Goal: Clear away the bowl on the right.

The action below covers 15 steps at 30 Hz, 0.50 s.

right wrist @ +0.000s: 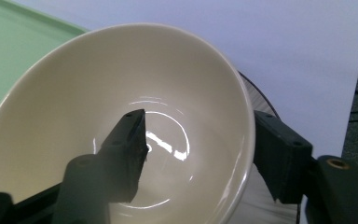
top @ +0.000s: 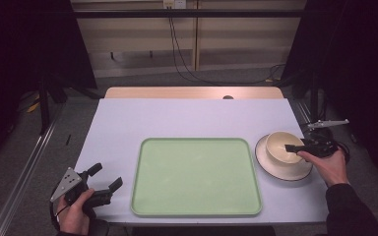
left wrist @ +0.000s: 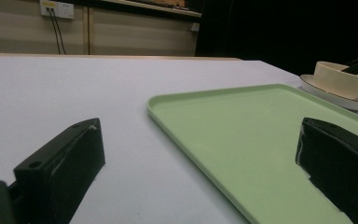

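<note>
Bowl [top: 282, 146] sits on a plate [top: 271, 163] near the table's [top: 118, 128] right edge, just right of the green tray [top: 197, 177]; tray lies at the middle of the near edge, nothing on it.

Right gripper [right wrist: 198, 149] straddles the bowl's near wall; one jaw inside the bowl above the glazed bottom, the other outside the rim over the plate; jaws part-way spread, a gap showing on both sides of the wall, so no pinch yet; in the high view the right gripper [top: 295, 147] reaches in from the right edge, the hand [top: 327, 164] behind it.

Left gripper [top: 103, 184] rests at the near left corner, jaws spread wide, nothing between them; in the left gripper view the tray's [left wrist: 242, 135] near left corner lies just ahead of it, bowl [left wrist: 342, 79] far off at the right.

Step in hand, by my reading: take the bowl by its rim, likely for the tray.

To do it well: bring the jaws lower so the pads bear on a deep stretch of wall, not the lip alone; close squarely, both pads meeting together, else the bowl skates on the plate; glaze looks slick, so grip firmly; lift straight up until the foot clears the plate, then carry level; watch that the plate does not come along.
</note>
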### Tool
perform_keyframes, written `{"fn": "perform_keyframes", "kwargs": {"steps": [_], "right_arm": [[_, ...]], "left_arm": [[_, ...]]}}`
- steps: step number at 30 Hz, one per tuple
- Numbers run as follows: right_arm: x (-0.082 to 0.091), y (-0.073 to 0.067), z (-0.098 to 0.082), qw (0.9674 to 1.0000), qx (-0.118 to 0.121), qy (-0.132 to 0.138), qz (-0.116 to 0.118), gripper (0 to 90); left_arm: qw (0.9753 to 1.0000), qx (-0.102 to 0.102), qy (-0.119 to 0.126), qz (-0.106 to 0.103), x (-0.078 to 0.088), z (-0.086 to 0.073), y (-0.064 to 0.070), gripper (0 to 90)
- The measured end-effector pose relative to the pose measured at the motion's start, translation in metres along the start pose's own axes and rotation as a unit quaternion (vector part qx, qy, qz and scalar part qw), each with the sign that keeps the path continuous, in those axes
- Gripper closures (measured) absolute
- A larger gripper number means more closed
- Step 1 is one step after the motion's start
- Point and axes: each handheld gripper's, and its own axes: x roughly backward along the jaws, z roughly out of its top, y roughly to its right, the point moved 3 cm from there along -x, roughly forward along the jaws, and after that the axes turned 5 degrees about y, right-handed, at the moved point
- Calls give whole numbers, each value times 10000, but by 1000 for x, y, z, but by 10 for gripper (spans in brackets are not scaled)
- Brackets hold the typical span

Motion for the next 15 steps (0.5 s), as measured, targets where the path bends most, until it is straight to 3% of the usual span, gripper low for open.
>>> {"fn": "perform_keyframes", "kwargs": {"steps": [4,9,15], "right_arm": [[-5,2,-2,9999,-43,-155,-33,426],[-8,3,-3,9996,-110,-239,96,481],[-9,7,-3,9993,-159,-331,87,623]], "left_arm": [[10000,-9,-1,-14,0,0,0,12],[10000,-1,-5,-3,0,0,0,13],[10000,-31,-20,1,0,0,0,13]]}}
